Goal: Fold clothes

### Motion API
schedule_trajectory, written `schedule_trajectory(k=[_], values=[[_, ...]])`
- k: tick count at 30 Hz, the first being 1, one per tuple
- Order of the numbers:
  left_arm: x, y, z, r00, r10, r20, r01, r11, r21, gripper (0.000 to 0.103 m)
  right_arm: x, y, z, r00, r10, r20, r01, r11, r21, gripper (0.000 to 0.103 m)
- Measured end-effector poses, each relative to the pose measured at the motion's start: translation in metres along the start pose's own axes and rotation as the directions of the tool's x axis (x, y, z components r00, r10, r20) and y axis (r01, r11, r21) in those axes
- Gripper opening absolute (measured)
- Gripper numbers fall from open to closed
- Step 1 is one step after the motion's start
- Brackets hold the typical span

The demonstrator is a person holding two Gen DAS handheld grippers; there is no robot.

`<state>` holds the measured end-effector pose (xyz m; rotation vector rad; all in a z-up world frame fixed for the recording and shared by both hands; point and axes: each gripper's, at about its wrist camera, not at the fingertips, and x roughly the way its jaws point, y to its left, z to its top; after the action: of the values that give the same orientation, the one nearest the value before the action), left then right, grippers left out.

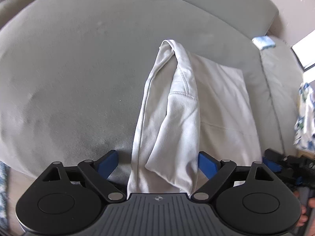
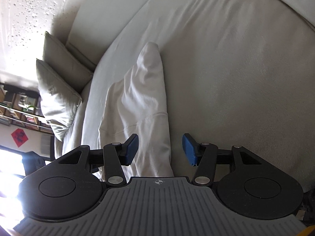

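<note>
A white garment point(image 1: 173, 106) lies on a grey sofa seat point(image 1: 78, 68), folded into a long narrow strip with a stitched hem showing. My left gripper point(image 1: 158, 165) is open, its blue pads either side of the garment's near end, not clamped on it. In the right wrist view the same white garment point(image 2: 143, 102) runs away from me over the sofa seat point(image 2: 236, 78). My right gripper point(image 2: 160, 150) is open, the cloth's near end lying between its blue pads. The right gripper also shows at the left wrist view's right edge point(image 1: 285, 165).
Two grey cushions point(image 2: 57, 90) stand against the sofa arm at the left of the right wrist view. A blue-and-white patterned cloth point(image 1: 305, 118) hangs at the right edge of the left wrist view. A small blue-white packet point(image 1: 263, 42) lies on the sofa arm.
</note>
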<state>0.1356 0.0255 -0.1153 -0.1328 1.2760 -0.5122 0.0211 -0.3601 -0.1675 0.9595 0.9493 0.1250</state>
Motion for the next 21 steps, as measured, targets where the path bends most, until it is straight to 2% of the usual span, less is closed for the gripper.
schedule_trajectory(k=[2, 6, 9, 10, 11, 12, 13, 14, 15, 17, 19, 21], values=[[0.003, 0.004, 0.002, 0.996, -0.088, -0.005, 0.088, 0.995, -0.037, 0.089, 0.003, 0.000, 0.001, 1.000, 0.008, -0.006, -0.008, 1.000, -0.002, 0.056], [0.013, -0.001, 0.007, 0.991, -0.125, -0.042, 0.125, 0.992, -0.003, 0.095, 0.017, -0.001, 0.009, 0.999, 0.045, -0.026, -0.045, 0.999, 0.024, 0.056], [0.019, -0.005, 0.007, 0.983, -0.172, -0.057, 0.173, 0.985, 0.005, 0.094, 0.034, 0.003, 0.014, 0.996, 0.082, -0.043, -0.081, 0.996, 0.027, 0.055], [0.020, -0.005, 0.007, 0.979, -0.193, -0.058, 0.194, 0.981, 0.002, 0.085, 0.039, 0.005, 0.014, 0.996, 0.084, -0.044, -0.083, 0.996, 0.019, 0.053], [0.021, -0.006, 0.005, 0.975, -0.217, -0.049, 0.217, 0.976, -0.010, 0.065, 0.043, 0.007, 0.014, 0.996, 0.079, -0.042, -0.079, 0.997, 0.011, 0.050], [0.023, -0.008, 0.004, 0.975, -0.219, -0.045, 0.218, 0.976, -0.021, 0.055, 0.046, 0.009, 0.013, 0.997, 0.066, -0.038, -0.066, 0.998, 0.004, 0.040], [0.024, -0.012, 0.001, 0.984, -0.175, -0.038, 0.174, 0.985, -0.011, 0.040, 0.049, 0.010, 0.013, 0.999, 0.040, -0.034, -0.040, 0.999, 0.005, 0.023], [0.024, -0.017, -0.001, 0.991, -0.132, -0.030, 0.132, 0.991, -0.001, 0.032, 0.051, 0.011, 0.012, 0.999, 0.012, -0.030, -0.011, 1.000, 0.008, 0.013], [0.019, -0.022, -0.004, 0.994, -0.105, -0.014, 0.106, 0.994, 0.019, 0.028, 0.051, 0.013, 0.010, 1.000, 0.000, -0.022, 0.000, 1.000, 0.010, 0.010], [0.010, -0.033, -0.009, 0.998, -0.053, 0.018, 0.052, 0.997, 0.058, 0.015, 0.045, 0.026, 0.005, 0.999, -0.043, 0.017, 0.044, 0.997, -0.063, 0.008], [0.001, -0.044, -0.014, 0.999, -0.015, 0.050, 0.010, 0.995, 0.096, 0.014, 0.037, 0.044, 0.001, 0.994, -0.093, 0.063, 0.101, 0.983, -0.156, 0.006], [-0.007, -0.057, -0.017, 0.997, -0.030, 0.067, 0.022, 0.993, 0.118, 0.013, 0.024, 0.058, 0.001, 0.987, -0.115, 0.111, 0.136, 0.970, -0.202, 0.005]])
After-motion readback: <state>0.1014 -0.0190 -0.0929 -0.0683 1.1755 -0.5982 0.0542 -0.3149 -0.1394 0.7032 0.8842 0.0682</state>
